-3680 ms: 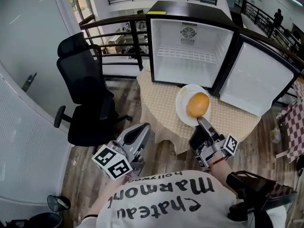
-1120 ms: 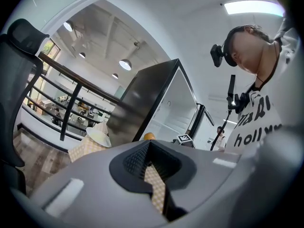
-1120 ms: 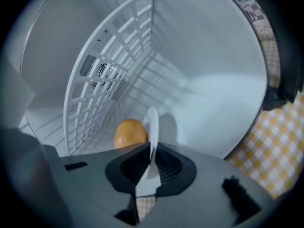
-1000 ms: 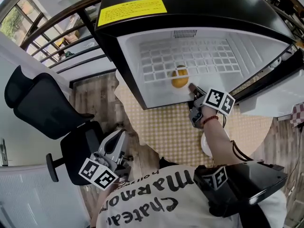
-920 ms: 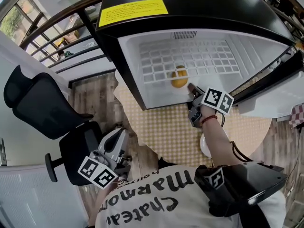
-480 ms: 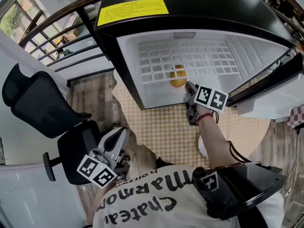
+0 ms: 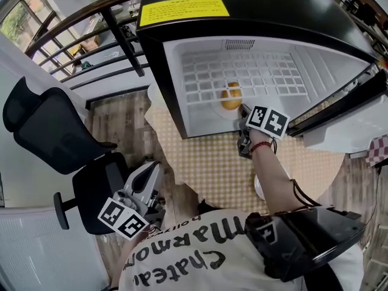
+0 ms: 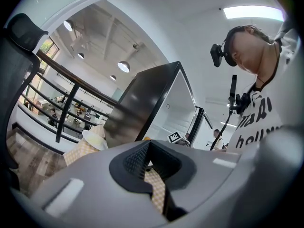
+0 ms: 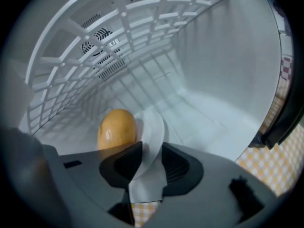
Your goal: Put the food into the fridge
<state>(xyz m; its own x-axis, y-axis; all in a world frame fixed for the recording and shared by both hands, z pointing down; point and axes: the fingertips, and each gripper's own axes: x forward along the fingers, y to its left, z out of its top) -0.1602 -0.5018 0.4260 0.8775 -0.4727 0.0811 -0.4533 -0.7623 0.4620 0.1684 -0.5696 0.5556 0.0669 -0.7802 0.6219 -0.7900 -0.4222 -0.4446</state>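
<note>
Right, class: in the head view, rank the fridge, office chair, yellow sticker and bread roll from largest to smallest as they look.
1. fridge
2. office chair
3. yellow sticker
4. bread roll
The bread roll sits deeper in, so it may look smaller.

bread (image 7: 231, 97) in fridge (image 7: 182, 18), below shelf (image 7: 270, 73)

Inside the black mini fridge (image 7: 273, 5), the white wire shelf (image 7: 242, 77) roofs the lower compartment and leaves only a low slot. On the compartment floor, the round golden bun (image 9: 116, 128) on its white plate (image 9: 152, 122) blocks 11 o'clock of the right gripper (image 7: 244, 110), whose opening jaws stand apart round the plate rim. From 1 to 3 o'clock the floor lies bare up to the side wall. Outside, the swung-out fridge door (image 7: 339, 111) bars 3 o'clock. A black office chair (image 7: 48, 126) crowds the left gripper (image 7: 148, 177) at 9 o'clock.
</note>
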